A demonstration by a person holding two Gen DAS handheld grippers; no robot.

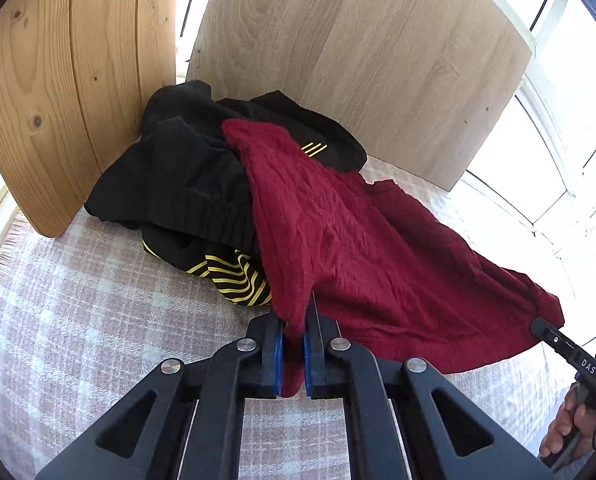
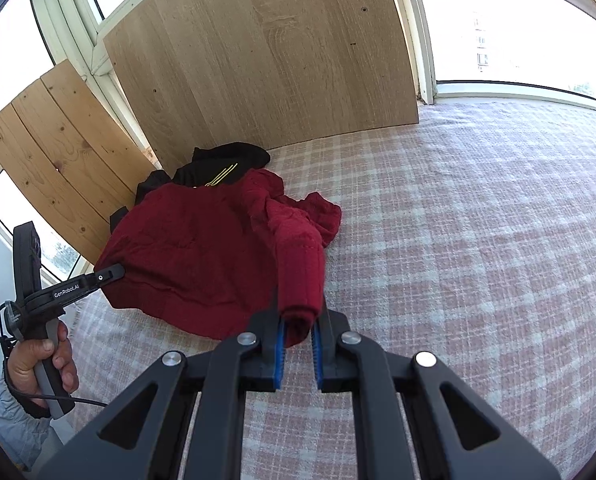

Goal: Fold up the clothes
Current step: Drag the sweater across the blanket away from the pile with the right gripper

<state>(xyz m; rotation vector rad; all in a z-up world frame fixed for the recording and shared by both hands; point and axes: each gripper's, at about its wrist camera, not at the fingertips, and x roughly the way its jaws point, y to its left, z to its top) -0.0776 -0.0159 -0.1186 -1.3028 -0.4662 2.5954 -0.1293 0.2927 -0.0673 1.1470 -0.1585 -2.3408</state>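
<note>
A dark red knitted sweater (image 1: 357, 248) lies spread over the checked blanket, partly draped on a pile of black clothes with yellow stripes (image 1: 194, 192). My left gripper (image 1: 294, 344) is shut on one edge of the sweater, fabric pinched between its blue pads. In the right wrist view my right gripper (image 2: 298, 340) is shut on a ribbed cuff or hem of the same sweater (image 2: 202, 256). The right gripper's finger (image 1: 553, 338) shows at the sweater's right edge in the left wrist view. The left gripper (image 2: 112, 271) touches the sweater's left edge in the right wrist view.
A pink and white checked blanket (image 2: 477, 240) covers the surface. Two wooden boards (image 1: 361, 60) (image 1: 58, 92) lean upright behind the clothes against bright windows. A person's hand (image 2: 46, 364) holds the left gripper's handle. The black pile (image 2: 226, 164) sits in the corner.
</note>
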